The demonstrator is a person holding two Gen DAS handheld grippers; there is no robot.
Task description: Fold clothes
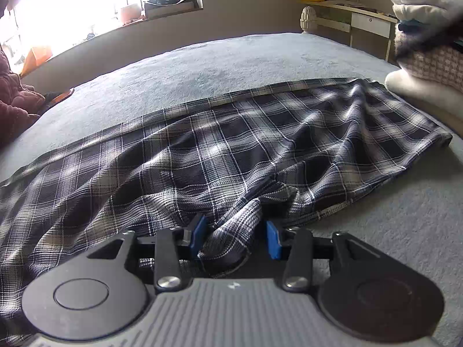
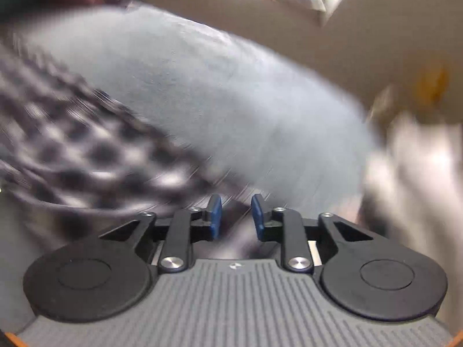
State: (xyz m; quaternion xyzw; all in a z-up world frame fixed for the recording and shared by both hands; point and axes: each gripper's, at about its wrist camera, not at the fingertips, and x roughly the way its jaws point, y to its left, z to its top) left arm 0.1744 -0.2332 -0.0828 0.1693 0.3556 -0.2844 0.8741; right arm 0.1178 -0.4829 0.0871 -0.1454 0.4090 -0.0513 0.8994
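Ahead of left tongs: plaid shirt (image 1: 231, 150) spread across the bed (image 1: 202, 63), long edge running straight along the far side, body rumpled with several ridges.
Left tongs (image 1: 235, 238): jaws apart, a bunched corner of the shirt sits between the blue pads (image 1: 199, 235). Cloth touches the left pad, gap shows at the right one. Reads as wide, not clamped.
Right tongs (image 2: 233, 217): jaws apart with a moderate gap. Whether any cloth lies between them, cannot tell; view is heavily motion-blurred.
Right view, left of tongs: blurred plaid, so the shirt lies to that side; grey bed straight ahead.
Far right of left tongs: stack (image 1: 428, 29) of pale and knit items, looks like clothes already folded, at the bed's edge beyond the shirt's end.
Far left of left tongs: dark red quilted item (image 1: 17, 98), unclear if it is part of the job.
Done, my read: one lengthwise fold or edge alignment on the shirt, judging by the straight doubled far hem; stack suggests other pieces finished.
Left: near side still loose and wrinkled, needs smoothing, then cross folds and a move to the stack.
Progress: early to middle on this shirt.
Risk: bunched corner drags the layers out of line if pulled before a proper clamp.
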